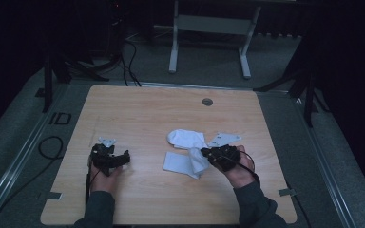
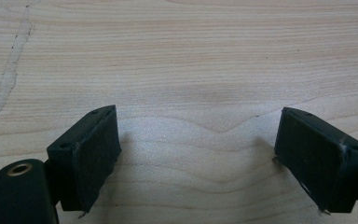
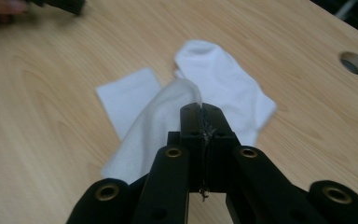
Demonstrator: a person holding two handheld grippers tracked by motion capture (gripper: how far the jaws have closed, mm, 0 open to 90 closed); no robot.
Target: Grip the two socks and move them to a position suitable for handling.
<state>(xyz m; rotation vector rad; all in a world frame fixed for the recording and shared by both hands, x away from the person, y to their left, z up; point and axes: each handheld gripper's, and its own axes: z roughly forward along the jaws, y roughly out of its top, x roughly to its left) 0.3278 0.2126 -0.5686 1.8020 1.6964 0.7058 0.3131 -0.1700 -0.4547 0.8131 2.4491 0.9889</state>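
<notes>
The nearer white sock (image 1: 186, 164) lies on the wooden table (image 1: 138, 118), and one edge of it is pinched and lifted by the right gripper (image 3: 200, 108), whose jaws are pressed together on the fabric. A second white sock (image 1: 186, 138) lies flat just beyond it, touching it. To the left of the socks, well apart, the left gripper (image 1: 121, 156) rests spread wide over bare wood, holding nothing. I'd judge the work barely started: one sock grasped, neither folded nor paired yet.

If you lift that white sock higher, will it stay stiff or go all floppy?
Probably floppy: the soft white cloth sock already droops from the shut right tongs. It looks light, pinched only at one edge. It shouldn't roll; the rest lies flat on the wooden table.
</notes>
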